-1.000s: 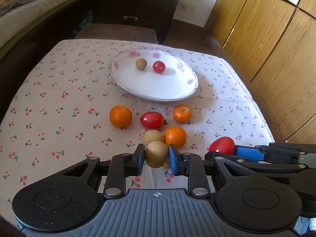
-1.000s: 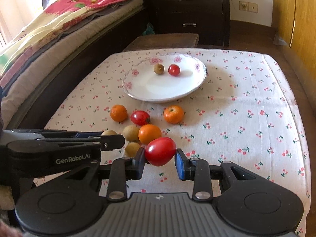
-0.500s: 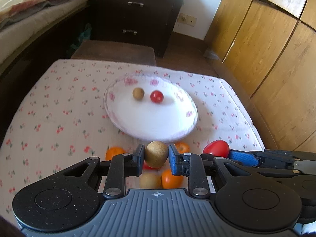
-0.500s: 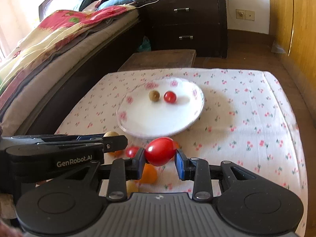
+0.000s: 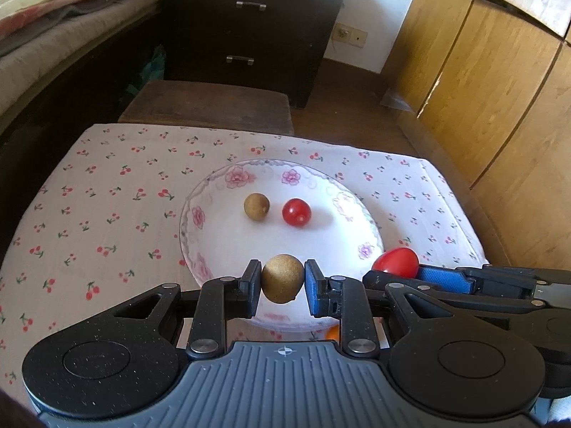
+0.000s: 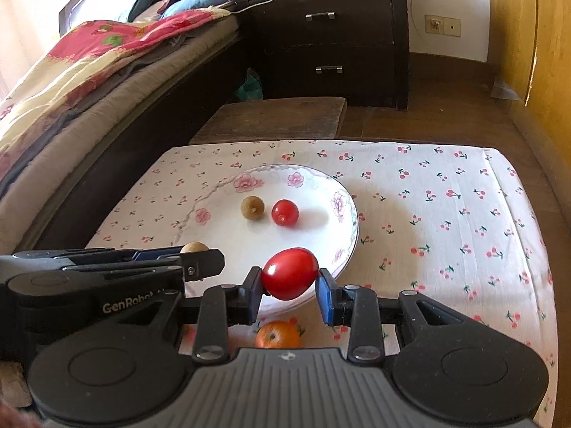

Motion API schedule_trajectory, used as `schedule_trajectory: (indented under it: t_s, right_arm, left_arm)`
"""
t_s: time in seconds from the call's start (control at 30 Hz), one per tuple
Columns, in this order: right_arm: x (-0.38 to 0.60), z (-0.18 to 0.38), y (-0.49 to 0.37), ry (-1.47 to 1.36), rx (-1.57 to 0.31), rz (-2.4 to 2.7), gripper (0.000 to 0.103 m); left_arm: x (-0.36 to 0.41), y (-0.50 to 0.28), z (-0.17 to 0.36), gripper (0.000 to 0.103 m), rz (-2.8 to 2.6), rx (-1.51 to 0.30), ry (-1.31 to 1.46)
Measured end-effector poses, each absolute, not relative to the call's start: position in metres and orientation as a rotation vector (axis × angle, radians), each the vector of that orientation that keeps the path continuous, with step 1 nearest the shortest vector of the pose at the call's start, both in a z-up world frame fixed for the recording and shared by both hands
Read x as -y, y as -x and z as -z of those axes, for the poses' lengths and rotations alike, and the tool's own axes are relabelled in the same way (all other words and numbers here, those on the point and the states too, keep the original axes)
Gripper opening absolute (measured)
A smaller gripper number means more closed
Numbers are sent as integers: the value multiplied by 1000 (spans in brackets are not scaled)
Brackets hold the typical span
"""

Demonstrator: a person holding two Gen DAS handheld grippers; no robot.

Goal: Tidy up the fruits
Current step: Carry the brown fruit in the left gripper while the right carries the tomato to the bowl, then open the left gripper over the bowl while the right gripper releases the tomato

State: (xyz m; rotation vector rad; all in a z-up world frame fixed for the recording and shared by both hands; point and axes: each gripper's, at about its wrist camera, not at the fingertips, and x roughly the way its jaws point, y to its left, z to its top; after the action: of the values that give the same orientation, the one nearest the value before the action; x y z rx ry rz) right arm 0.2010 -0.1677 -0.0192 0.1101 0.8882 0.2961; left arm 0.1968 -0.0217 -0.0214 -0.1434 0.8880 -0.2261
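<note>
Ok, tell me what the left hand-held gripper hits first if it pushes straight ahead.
Probably the white plate: the left hand-held gripper, shut on a brown fruit, points over its near rim. Farther along sit a small brown fruit and small red tomato; height is unclear.

Sunlit bedroom beyond the table

Ahead stands a dark drawer chest (image 6: 332,41) against a white wall (image 6: 449,7); a bed (image 6: 89,71) runs left, wooden wardrobe doors (image 5: 499,82) right, brown floor (image 6: 439,114) between.

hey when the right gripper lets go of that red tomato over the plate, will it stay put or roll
The tomato is smooth and egg-shaped, so it will probably roll a little. The plate dips toward its middle, which should keep it in. The right gripper holds it near the rim, so release further in.
</note>
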Motion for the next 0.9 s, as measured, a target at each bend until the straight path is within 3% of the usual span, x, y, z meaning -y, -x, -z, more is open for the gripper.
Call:
schedule_trajectory:
  t_s: [0.9]
  right_arm:
    - [161, 33, -219, -102, -905, -313, 34]
  left_arm:
    - [12, -214, 34, 37, 174, -923, 158]
